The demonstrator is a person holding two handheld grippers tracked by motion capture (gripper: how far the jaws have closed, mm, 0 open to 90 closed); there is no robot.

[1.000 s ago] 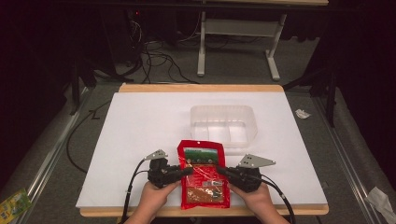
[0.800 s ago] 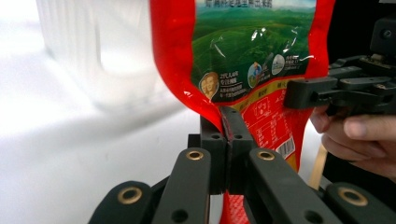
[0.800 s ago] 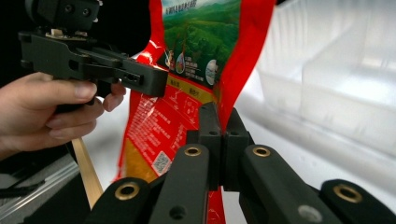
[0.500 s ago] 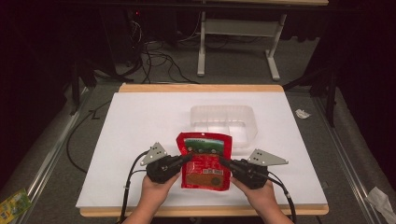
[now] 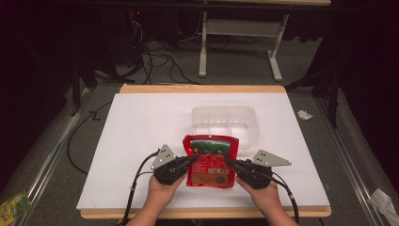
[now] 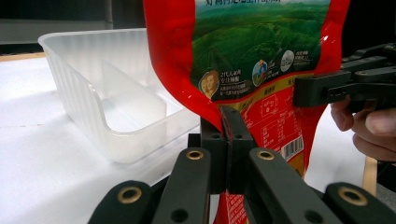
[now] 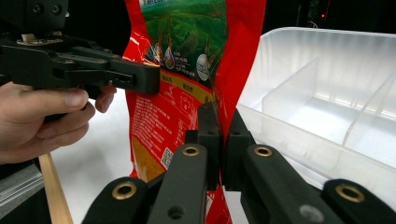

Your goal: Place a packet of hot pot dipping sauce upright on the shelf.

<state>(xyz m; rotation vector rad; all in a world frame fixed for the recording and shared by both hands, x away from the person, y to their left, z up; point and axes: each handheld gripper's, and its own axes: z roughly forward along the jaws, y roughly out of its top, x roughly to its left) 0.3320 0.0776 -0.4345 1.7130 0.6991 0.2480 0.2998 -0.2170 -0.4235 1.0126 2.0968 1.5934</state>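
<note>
The pouch point(image 5: 210, 160) is red, with a green landscape picture at its top and a yellow band below. The tray point(image 5: 226, 123) is clear and frosted. The surface point(image 5: 141, 127) is white with a light wooden edge. Both tongs are black.

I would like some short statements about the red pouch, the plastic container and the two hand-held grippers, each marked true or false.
1. Both hand-held grippers, left and right, pinch the red pouch. True.
2. The pouch lies inside the clear container. False: it is held in front of the container, outside it.
3. The container has a divider inside. True.
4. The left hand-held gripper is open. False: its jaws are shut on the pouch's edge.
5. The pouch shows a green landscape picture. True.
</note>
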